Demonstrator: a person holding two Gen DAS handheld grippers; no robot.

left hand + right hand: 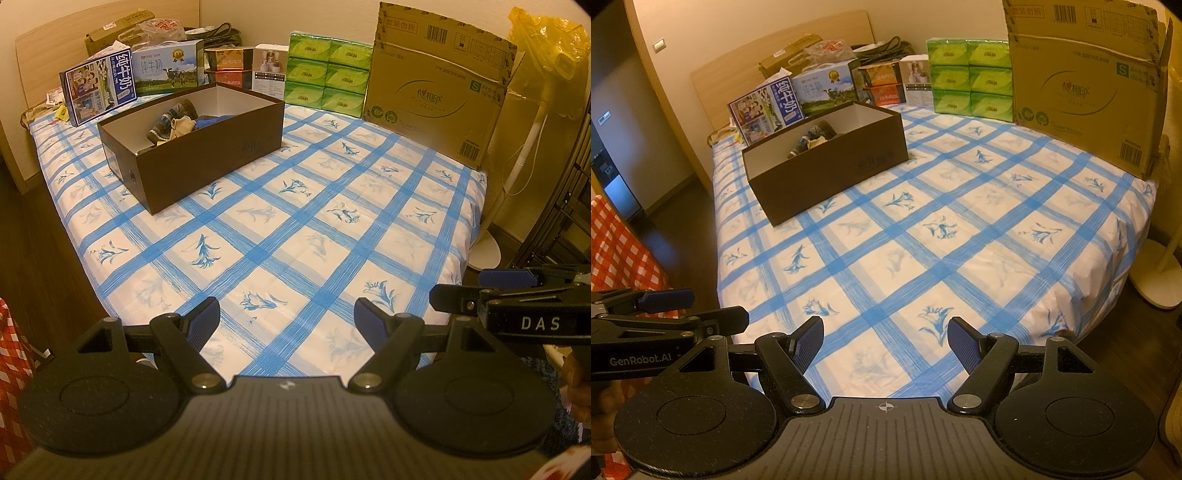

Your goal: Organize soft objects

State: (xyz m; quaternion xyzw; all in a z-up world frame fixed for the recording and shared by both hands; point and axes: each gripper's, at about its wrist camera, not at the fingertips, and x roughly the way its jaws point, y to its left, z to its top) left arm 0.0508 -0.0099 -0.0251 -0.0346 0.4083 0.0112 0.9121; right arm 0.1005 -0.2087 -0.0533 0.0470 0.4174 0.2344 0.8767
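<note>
A: What can you read on the grippers?
B: "DAS" on the right gripper (539,324), "GenRobot.AI" on the left gripper (641,360).
A: And at the far end of the bed?
B: "纯牛奶" on the blue milk carton (99,86) at the left and on the white milk carton (168,68) beside it. The big cardboard box (439,81) at the right bears "心相印", a boxed "S" and barcodes.

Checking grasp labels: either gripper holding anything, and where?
Nothing held. Left gripper and right gripper are both open over the bedsheet.
</note>
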